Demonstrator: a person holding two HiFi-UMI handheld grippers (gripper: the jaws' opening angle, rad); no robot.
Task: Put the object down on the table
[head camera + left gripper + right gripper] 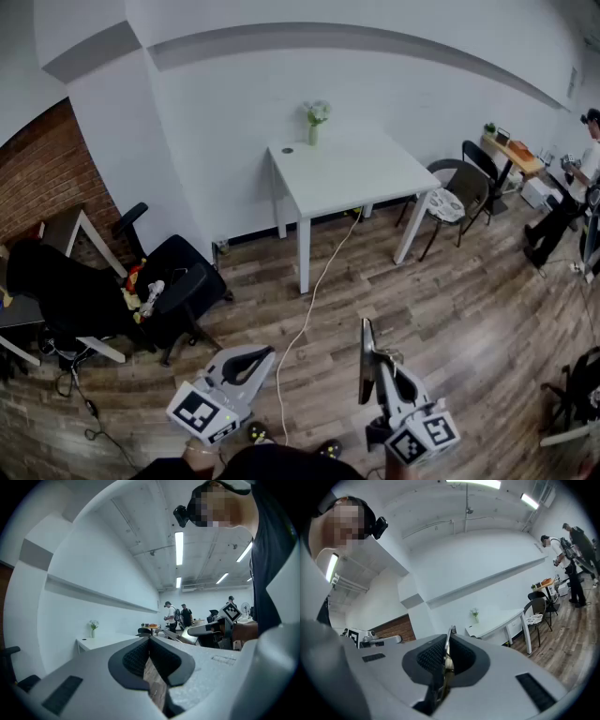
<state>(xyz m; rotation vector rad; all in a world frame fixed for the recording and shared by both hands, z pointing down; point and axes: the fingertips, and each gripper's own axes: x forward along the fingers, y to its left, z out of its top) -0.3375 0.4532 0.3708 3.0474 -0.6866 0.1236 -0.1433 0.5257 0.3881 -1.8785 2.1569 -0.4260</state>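
1. The wooden floor (450,309) lay in a wide stretch between the person and the table (347,173). The step in hand looked like the carry rather than the release, so the approach probably had to come first, with the load kept level.
2. The white table stood against the wall, well apart from both grippers. Its top was mostly bare, with only a vase (316,117) at the back edge and a small dark thing (287,150) near the rear left corner. The open front middle seemed the safest place to aim for.
3. A pale cable (314,300) ran over the floor from under the table toward the person (a likely thing to trip on), and stepping beside it would have been wise.
4. The right gripper (382,367) had its jaws pinching a thin flat object (367,356), which stood on edge above them, far from the table.
5. The left gripper (246,361) had its jaws pressed together with nothing between them. It could have steadied the load if needed.
6. The object looked thin and easy to tip. Laying it flat and low before letting the jaws spread would probably have served best.
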